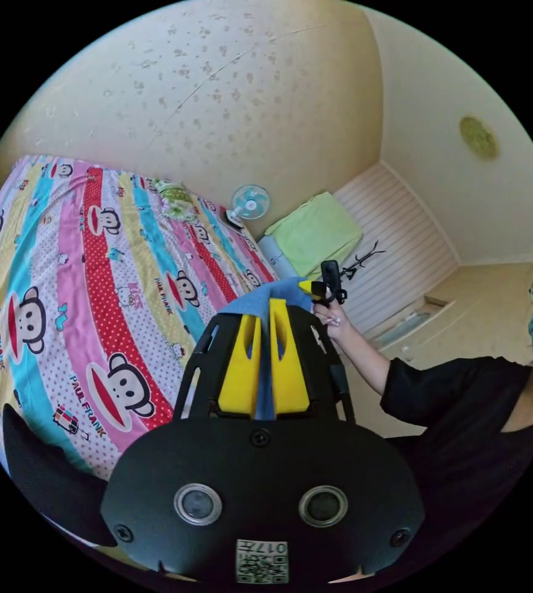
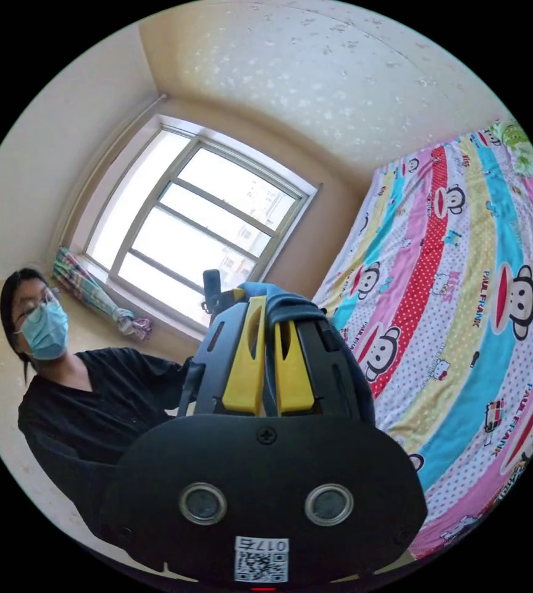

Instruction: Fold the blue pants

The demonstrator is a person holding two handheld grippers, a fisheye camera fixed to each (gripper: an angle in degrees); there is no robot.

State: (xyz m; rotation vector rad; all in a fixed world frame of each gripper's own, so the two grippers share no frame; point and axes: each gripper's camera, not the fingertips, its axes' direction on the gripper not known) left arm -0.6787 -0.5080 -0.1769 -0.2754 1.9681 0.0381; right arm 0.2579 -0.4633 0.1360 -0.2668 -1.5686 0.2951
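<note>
Left gripper view, yellow-jawed left gripper (image 1: 265, 309) clamped on soft blue fabric pants (image 1: 260, 302), cloth bunched and lifted above the striped cartoon-print bedsheet (image 1: 81, 296), right gripper view, right gripper (image 2: 266, 309) likewise pinching a thick blue fold.

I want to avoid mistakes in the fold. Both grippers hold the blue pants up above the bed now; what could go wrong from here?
1. Each grip looks thin: the left gripper and the right gripper pinch only a narrow strip of the blue pants, so an edge could slip out.
2. The cloth drapes over the right gripper's side, so it might snag on release.
3. The pants may land creased on the striped bedsheet.
</note>
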